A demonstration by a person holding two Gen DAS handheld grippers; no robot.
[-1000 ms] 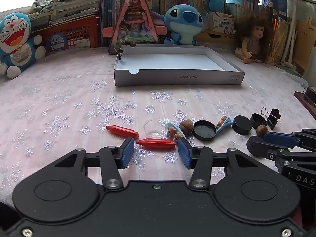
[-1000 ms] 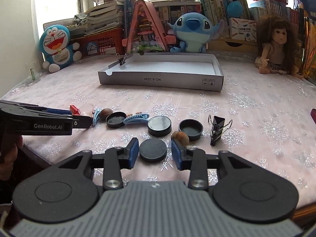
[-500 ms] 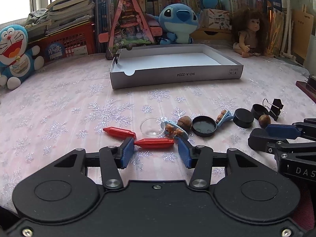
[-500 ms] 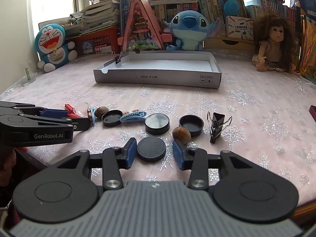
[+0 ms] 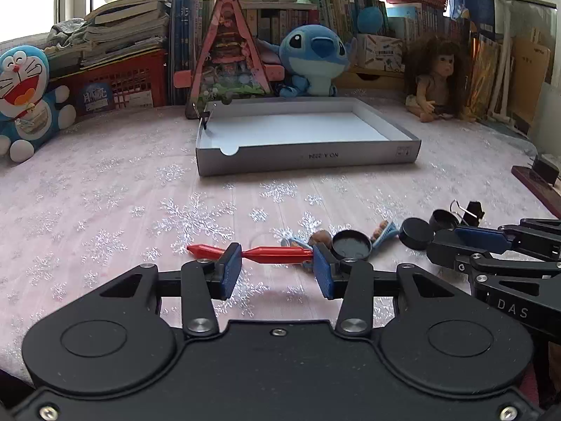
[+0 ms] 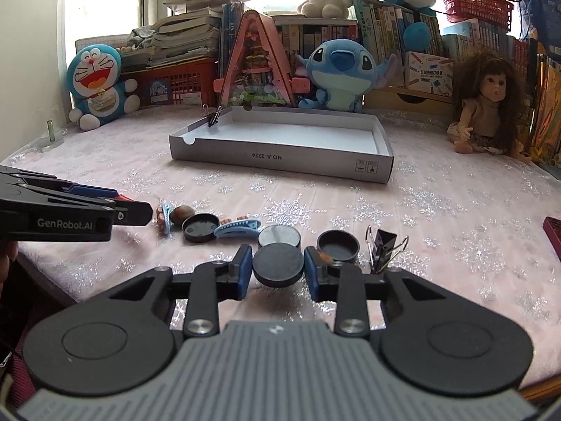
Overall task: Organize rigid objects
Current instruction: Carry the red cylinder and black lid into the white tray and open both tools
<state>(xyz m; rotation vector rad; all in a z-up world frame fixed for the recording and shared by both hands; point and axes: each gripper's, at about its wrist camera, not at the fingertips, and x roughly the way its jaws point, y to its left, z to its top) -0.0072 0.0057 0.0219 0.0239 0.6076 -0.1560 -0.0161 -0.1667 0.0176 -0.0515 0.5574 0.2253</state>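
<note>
- Right gripper (image 6: 278, 272): jaws have just been closing on the black disc (image 6: 278, 269), pads against its rim, at the bench's near edge. Keep the squeeze centred and lift straight.
- Left gripper (image 5: 277, 269): jaws closing round the red peg (image 5: 277, 254); whether they pinch yet, I can't tell.
- Tray (image 6: 280, 158) waits well beyond.
- Nut (image 6: 324, 256), cap (image 6: 337, 245) and clip (image 6: 384, 247) crowd the right pad.
</note>
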